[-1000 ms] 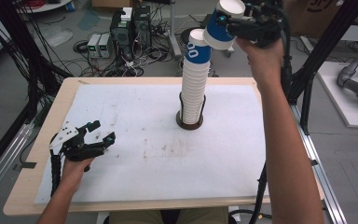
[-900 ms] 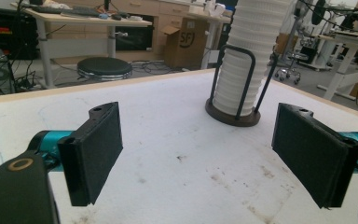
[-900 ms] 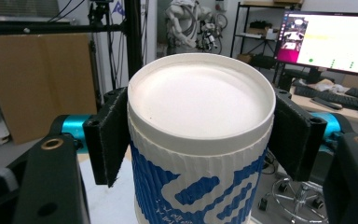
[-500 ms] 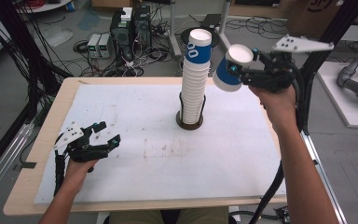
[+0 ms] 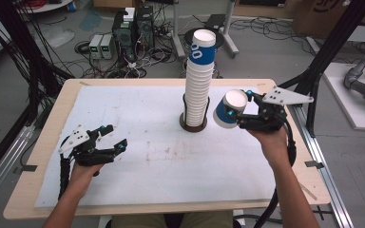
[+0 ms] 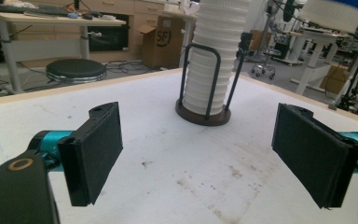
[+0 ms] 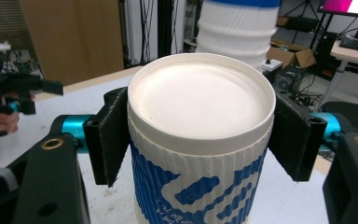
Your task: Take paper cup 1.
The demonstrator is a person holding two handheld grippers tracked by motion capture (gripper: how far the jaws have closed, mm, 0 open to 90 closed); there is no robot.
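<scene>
The cup (image 5: 230,110) hangs clear of the table (image 5: 138,109), just right of the stack (image 5: 199,80), tilted, its closed base facing the right gripper's camera. The right gripper (image 5: 245,114) has its 2 jaws pressed on the cup's ribbed sides. That thin wall could buckle or slip under a harder squeeze. A swing left could topple the stack from its holder (image 5: 193,124). The left gripper (image 5: 110,142), jaws wide and holding nothing, hovers near-left.
</scene>
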